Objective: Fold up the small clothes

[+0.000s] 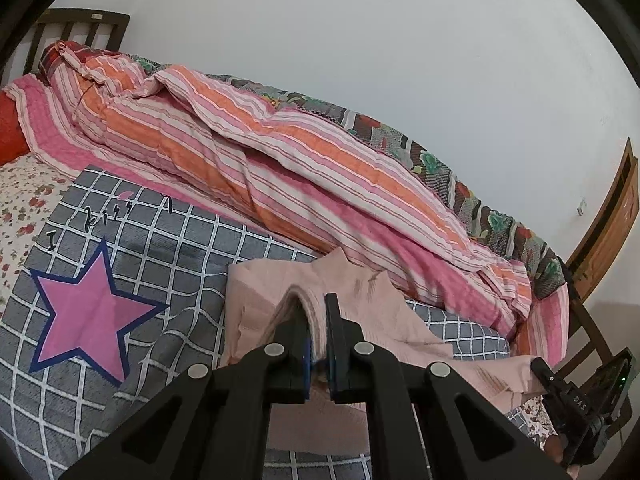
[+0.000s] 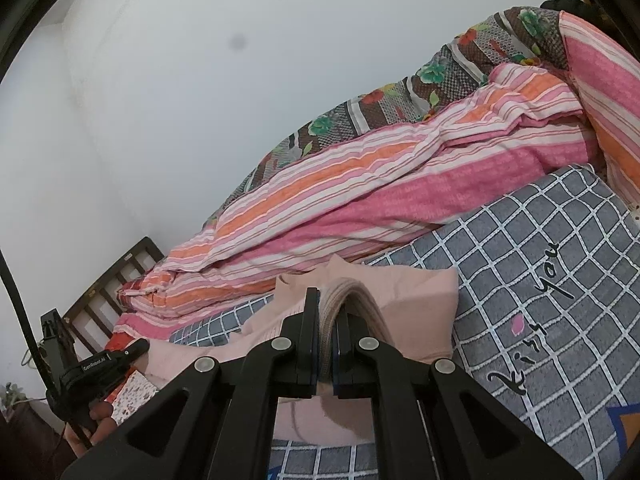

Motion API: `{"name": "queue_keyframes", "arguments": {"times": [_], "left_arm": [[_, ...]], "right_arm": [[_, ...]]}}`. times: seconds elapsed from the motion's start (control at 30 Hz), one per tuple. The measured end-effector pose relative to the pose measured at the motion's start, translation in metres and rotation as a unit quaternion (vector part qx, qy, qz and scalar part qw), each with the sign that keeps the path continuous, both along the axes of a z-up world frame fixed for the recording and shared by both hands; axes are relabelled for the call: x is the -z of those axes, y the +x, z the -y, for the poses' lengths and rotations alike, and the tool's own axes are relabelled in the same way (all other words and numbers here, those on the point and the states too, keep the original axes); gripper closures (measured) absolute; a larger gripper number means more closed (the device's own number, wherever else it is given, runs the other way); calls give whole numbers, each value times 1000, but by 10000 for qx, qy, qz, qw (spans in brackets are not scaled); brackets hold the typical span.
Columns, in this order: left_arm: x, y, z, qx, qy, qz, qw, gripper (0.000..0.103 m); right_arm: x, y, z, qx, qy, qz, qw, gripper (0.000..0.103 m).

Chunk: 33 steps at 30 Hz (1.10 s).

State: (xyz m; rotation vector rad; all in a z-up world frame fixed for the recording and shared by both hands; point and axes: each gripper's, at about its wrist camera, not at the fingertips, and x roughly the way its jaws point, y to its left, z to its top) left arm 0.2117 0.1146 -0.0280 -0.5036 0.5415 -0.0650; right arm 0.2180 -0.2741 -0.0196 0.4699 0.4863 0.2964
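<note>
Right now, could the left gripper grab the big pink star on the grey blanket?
Probably not yet. The left gripper is shut on the pink garment, so its jaws are busy. The pink star lies bare on the grey checked blanket beside it, with nothing in between, but it is only printed on.

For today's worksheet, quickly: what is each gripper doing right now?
Left gripper: shut on the pink garment, pinching a bunched edge.
Right gripper: shut on the same pink garment.

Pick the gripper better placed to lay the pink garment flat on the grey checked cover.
Neither clearly. Left gripper and right gripper each clamp a bunched edge of the pink garment above the grey checked cover; lower both together.
</note>
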Motion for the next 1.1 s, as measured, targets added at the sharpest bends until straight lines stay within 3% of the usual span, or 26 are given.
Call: {"name": "queue_keyframes", "arguments": {"times": [0.53, 1.1], "left_arm": [[27, 62, -3, -143, 193, -375, 9990, 97], [83, 148, -3, -139, 256, -975, 9948, 97]], "right_arm": [[12, 61, -14, 28, -220, -342, 9992, 98], [62, 145, -21, -1, -517, -932, 9943, 98]]}}
